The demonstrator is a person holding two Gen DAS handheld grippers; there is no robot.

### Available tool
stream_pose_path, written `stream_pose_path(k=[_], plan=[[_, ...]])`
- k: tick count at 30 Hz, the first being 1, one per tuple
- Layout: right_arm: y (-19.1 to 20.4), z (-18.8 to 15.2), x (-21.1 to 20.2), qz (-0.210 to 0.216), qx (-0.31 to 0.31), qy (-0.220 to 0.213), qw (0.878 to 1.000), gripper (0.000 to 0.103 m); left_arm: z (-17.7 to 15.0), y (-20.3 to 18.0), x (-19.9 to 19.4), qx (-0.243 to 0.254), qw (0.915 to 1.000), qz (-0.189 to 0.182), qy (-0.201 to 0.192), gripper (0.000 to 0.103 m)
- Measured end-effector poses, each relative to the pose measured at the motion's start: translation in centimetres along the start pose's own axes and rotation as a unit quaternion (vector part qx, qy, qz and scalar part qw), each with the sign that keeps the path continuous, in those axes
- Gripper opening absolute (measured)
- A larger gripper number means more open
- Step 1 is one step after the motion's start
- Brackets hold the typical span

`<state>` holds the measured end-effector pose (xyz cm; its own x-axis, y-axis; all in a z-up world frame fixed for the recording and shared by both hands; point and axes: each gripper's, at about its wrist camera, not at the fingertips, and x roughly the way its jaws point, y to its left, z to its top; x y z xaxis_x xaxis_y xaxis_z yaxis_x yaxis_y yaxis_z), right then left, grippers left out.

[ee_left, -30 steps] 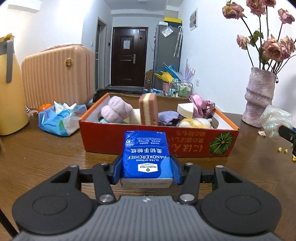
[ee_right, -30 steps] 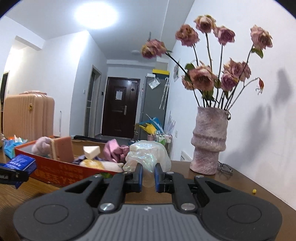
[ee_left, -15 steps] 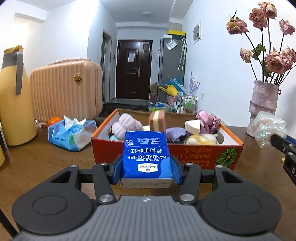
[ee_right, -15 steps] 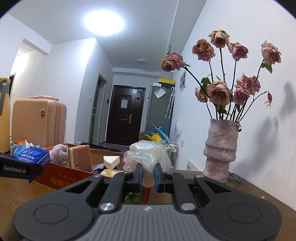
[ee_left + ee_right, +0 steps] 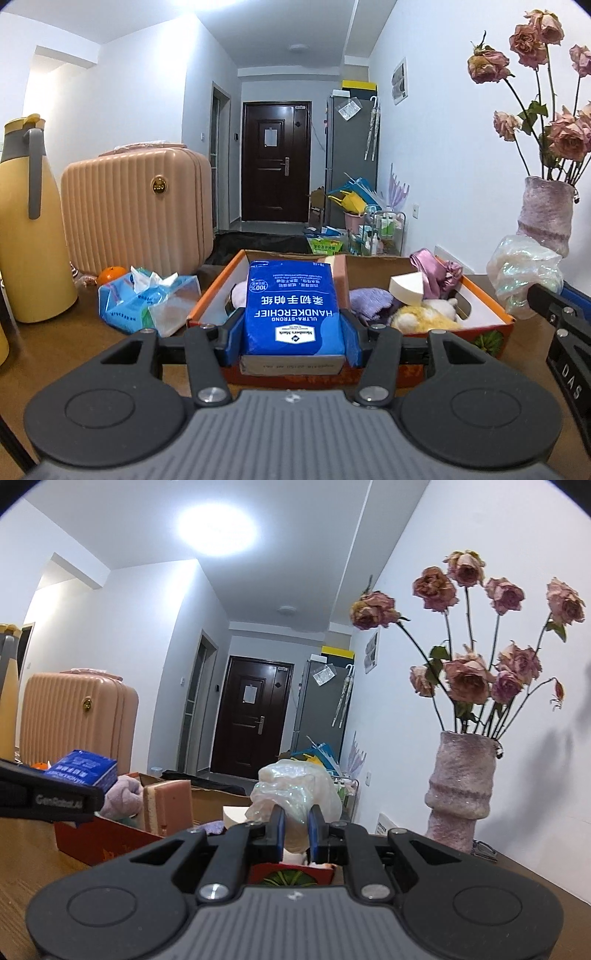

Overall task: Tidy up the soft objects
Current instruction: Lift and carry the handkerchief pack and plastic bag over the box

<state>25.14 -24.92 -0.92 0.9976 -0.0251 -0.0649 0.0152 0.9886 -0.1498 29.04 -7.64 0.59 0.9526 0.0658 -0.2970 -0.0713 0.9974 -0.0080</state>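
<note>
My left gripper is shut on a blue handkerchief tissue pack, held above the near wall of the orange cardboard box. The box holds several soft things: a lilac cloth, a white sponge wedge, a yellow plush toy and pink fabric. My right gripper is shut on a crumpled clear plastic bag, held at the box's right end. The left gripper with its blue pack shows at the left of the right wrist view, near a pink sponge.
On the wooden table stand a yellow thermos, an open blue tissue pack, an orange and a pink vase with dried roses. A pink suitcase stands behind the table. A hallway with a dark door lies beyond.
Both grippers moved toward the box with their loads. The left one rose and tilted up, so the blue pack now sits over the box's near wall. The right one came to the box's right end.
</note>
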Motion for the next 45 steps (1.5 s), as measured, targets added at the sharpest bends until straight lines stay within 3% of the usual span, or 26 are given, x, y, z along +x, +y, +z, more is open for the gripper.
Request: stream_pose_path(k=[23, 35, 39, 41, 45], plan=[[3.2, 0.5, 8.3, 0.007, -0.011, 0.006, 1.000, 0.012, 2.3, 1.4, 8.1, -0.008, 0.9998, 0.016, -0.007, 0.053], [2.6, 0.4, 12.8, -0.010, -0.002, 0.027, 1.000, 0.013, 3.0, 2.3, 12.4, -0.010, 0.9998, -0.010, 0.011, 0.053], [2.6, 0.2, 13.9, -0.004, -0.002, 0.039, 0.999, 0.019, 3.0, 2.6, 13.1, -0.011, 0.9995, -0.025, 0.016, 0.058], [2.5, 0.1, 14.2, 0.000, 0.000, 0.045, 0.999, 0.026, 2.9, 2.8, 13.1, -0.016, 0.9993, -0.027, 0.017, 0.074], [2.1, 0.1, 14.3, 0.004, 0.014, 0.050, 0.999, 0.052, 3.1, 3.1, 12.8, -0.024, 0.9993, -0.029, 0.008, 0.085]])
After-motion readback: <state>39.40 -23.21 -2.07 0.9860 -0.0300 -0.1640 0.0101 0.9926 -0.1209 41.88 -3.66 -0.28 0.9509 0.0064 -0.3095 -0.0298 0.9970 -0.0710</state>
